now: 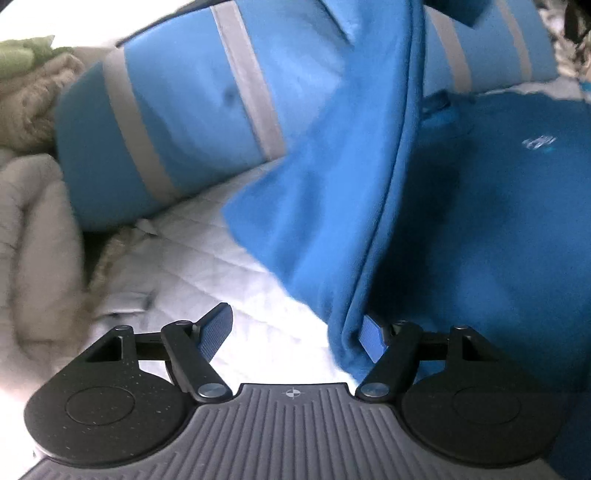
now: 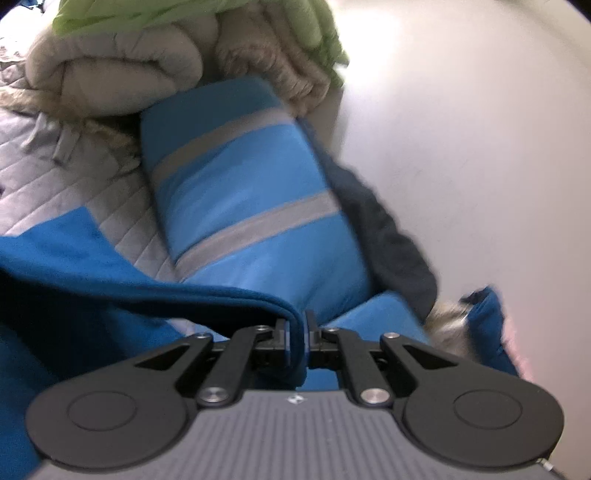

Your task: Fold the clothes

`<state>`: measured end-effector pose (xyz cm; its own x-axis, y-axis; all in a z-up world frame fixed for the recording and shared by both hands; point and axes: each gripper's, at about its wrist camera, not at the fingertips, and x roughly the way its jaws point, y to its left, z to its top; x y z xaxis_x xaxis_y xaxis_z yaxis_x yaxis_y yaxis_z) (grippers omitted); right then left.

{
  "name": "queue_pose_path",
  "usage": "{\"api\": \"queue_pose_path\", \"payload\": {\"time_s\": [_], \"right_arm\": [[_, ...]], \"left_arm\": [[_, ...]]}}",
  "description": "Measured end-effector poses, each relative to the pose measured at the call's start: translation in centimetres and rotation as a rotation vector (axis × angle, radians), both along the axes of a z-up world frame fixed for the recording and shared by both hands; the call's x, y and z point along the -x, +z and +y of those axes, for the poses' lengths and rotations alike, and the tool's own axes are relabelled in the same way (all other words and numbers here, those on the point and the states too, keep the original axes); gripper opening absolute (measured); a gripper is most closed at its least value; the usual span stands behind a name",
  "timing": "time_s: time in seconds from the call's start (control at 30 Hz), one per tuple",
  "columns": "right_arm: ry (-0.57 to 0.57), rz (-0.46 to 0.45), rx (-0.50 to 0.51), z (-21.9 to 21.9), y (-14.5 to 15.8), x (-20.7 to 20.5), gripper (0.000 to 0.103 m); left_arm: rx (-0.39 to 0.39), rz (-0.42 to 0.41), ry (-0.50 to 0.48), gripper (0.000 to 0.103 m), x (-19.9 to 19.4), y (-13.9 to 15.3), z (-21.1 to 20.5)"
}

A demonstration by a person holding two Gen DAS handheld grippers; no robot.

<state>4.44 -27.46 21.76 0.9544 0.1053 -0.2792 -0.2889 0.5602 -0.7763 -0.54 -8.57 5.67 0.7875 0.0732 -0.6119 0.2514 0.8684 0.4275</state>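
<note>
A blue fleece garment [image 1: 480, 206] with a small white chest logo lies on the right in the left wrist view. One flap of it hangs down from the top. My left gripper [image 1: 295, 334] is open wide over the white quilted cover [image 1: 207, 258]. The flap's hem rests against the inside of the right pad [image 1: 373, 338], and nothing is pinched. In the right wrist view my right gripper [image 2: 296, 332] is shut on a folded edge of the blue fleece [image 2: 92, 280], which stretches off to the left.
A light blue padded item with grey stripes [image 1: 166, 122] [image 2: 251, 206] lies behind the fleece. Beyond it sit a rolled beige padded jacket [image 2: 122, 70] with fur trim and a green garment [image 2: 110, 14]. Dark fabric [image 2: 388, 229] lies along a pale wall [image 2: 461, 129].
</note>
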Motion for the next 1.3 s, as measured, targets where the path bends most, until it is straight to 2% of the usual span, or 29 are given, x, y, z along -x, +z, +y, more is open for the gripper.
{"api": "queue_pose_path", "payload": {"time_s": [0.13, 0.23, 0.33, 0.43, 0.53, 0.6, 0.63, 0.7, 0.8, 0.93, 0.97, 1.0, 1.03, 1.1, 1.17, 1.3], "right_arm": [[-0.039, 0.173, -0.066, -3.2, -0.5, -0.9, 0.008], [-0.078, 0.281, -0.106, -6.1, -1.7, -1.5, 0.007], [-0.107, 0.331, -0.108, -8.3, -3.2, -1.5, 0.007], [-0.138, 0.212, -0.016, -8.9, -4.6, 0.6, 0.007], [-0.067, 0.208, 0.193, -8.2, -8.5, 4.3, 0.007], [-0.019, 0.207, 0.334, -7.7, -11.1, 6.8, 0.007], [0.017, 0.253, 0.375, -7.6, -12.5, 7.9, 0.007], [0.082, 0.38, 0.372, -7.6, -14.5, 9.7, 0.007], [0.117, 0.54, 0.264, -7.9, -15.5, 10.6, 0.006], [0.126, 0.676, 0.12, -8.6, -15.5, 10.6, 0.01], [0.133, 0.718, 0.079, -8.8, -15.3, 10.5, 0.015], [0.136, 0.738, 0.047, -9.0, -15.1, 10.6, 0.029], [0.139, 0.757, 0.016, -9.2, -14.9, 10.8, 0.048], [0.152, 0.792, -0.054, -9.8, -14.2, 11.1, 0.066], [0.162, 0.806, -0.134, -10.9, -12.9, 11.4, 0.074], [0.106, 0.809, -0.269, -14.3, -10.6, 10.6, 0.078]], "left_arm": [[0.056, -0.017, 0.027, 0.071, 0.2, 1.4, 1.2], [0.067, -0.03, 0.022, 0.072, 0.1, 2.1, 1.0], [0.059, -0.051, -0.007, 0.073, 0.5, 2.3, 0.1], [0.033, -0.07, -0.032, 0.073, 0.9, 2.2, -0.8], [-0.047, -0.079, -0.025, 0.073, 0.6, 1.4, -1.1], [-0.063, -0.072, -0.02, 0.073, 0.4, 0.9, -0.7], [-0.052, -0.065, -0.014, 0.073, 0.3, 0.8, -0.4], [-0.033, -0.055, 0.006, 0.073, 0.3, 0.7, 0.4], [-0.025, -0.051, 0.02, 0.073, 0.4, 0.7, 0.9], [-0.034, -0.048, 0.023, 0.073, 0.7, 0.7, 1.0], [-0.034, -0.047, 0.024, 0.073, 0.7, 0.7, 0.9], [-0.035, -0.047, 0.025, 0.073, 0.7, 0.7, 0.9], [-0.035, -0.047, 0.026, 0.073, 0.7, 0.7, 0.9], [-0.037, -0.048, 0.026, 0.073, 0.8, 0.7, 0.8], [-0.042, -0.049, 0.023, 0.073, 0.8, 0.6, 0.8], [-0.037, -0.05, 0.02, 0.073, 0.9, 0.7, 0.9]]}}
